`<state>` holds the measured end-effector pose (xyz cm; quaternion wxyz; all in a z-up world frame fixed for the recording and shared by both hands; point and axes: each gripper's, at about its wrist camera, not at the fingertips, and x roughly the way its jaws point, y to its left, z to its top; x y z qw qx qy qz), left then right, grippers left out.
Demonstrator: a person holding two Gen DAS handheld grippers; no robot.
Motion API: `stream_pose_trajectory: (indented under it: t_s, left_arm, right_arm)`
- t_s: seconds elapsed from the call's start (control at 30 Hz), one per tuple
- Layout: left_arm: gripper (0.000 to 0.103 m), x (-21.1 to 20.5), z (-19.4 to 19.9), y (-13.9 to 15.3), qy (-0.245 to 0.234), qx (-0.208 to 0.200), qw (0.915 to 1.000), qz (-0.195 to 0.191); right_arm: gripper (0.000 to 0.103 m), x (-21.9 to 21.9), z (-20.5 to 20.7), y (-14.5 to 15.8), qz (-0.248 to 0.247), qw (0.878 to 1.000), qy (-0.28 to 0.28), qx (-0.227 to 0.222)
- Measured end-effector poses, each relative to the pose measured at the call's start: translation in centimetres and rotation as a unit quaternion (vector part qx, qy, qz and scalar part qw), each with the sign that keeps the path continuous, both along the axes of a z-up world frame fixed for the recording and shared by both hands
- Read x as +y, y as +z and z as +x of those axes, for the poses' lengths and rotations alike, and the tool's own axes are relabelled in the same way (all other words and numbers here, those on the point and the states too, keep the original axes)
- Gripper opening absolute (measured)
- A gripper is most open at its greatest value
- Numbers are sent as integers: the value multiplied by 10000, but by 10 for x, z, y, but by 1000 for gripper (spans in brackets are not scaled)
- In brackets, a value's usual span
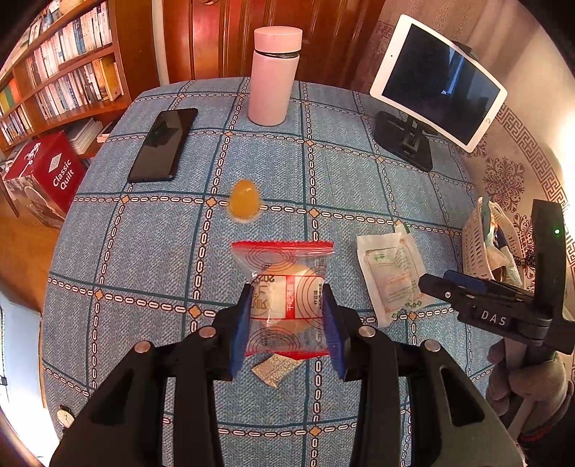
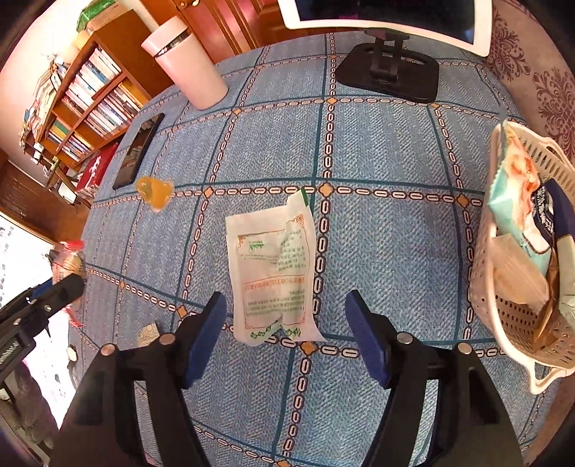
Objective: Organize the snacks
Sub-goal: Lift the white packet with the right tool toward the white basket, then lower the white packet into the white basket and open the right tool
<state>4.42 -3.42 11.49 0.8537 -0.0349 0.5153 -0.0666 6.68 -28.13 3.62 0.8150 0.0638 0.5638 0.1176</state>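
- My left claw [image 1: 286,323] is clamped on the red pack [image 1: 284,298]; both blue pads [image 1: 240,323] press its sides, and the pack appears lifted off the desk [image 1: 143,251].
- The pack is clear film with red sealed ends and holds a round pale cake.
- Just below the held pack, between the left claw's arms, lies a small silver sachet [image 1: 276,367] flat on the cloth.
- Ahead of the left claw, past the pack, an orange jelly [image 1: 244,199] rests on the desk; farther ahead stands a pink bottle [image 1: 275,75], with a dark phone [image 1: 163,145] ahead and to the left.
- To the right of the left claw lies the white pouch [image 1: 390,274], and my right claw's body shows beyond it.
- My right claw [image 2: 285,334] is spread wide with nothing between its pads [image 2: 206,337].
- The white pouch [image 2: 273,273] lies flat straight ahead of the right claw, its near edge between the fingertips; I cannot tell whether the pads touch it.
- The basket [image 2: 510,316] sits to the right of the right claw, near the desk edge, already holding several packets that stand upright in it.
- Far ahead of the right claw a tablet [image 2: 388,18] is mounted on a black stand [image 2: 390,75].
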Motion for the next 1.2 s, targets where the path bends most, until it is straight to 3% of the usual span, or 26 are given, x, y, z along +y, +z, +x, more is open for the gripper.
stream_pose_trajectory:
  t_s: [0.13,0.27,0.37,0.4,0.47,0.63,0.7,0.97,1.2]
  left_arm:
    - [38,4,-8,0,77,21,10000,23]
    - [38,17,-19,1,253,33,9996,77]
    - [38,30,-25,2,430,48,9990,119]
    - [38,34,-27,2,493,56,9987,123]
    - [38,40,-30,2,587,55,9982,121]
    - [38,44,-32,6,635,4,9979,114]
    - [38,42,-32,8,612,-15,9981,108]
    - [38,18,-26,11,356,-72,9993,91]
    - [38,-3,-24,15,134,-132,9998,87]
  right_arm:
    - [69,13,11,-24,-254,9994,99,192]
    - [74,32,15,-26,-693,9973,227,19]
    - [58,46,15,-25,-1040,9935,448,-101]
    - [45,50,15,-24,-1094,9926,524,-109]
    - [42,55,14,-21,-1200,9911,569,-135]
    - [36,41,8,-3,-513,9977,429,-126]
    - [26,32,6,7,-216,9991,349,-130]
    - [25,-3,-8,29,267,9994,39,-228]
    - [25,-43,-24,68,529,9960,-349,-632]
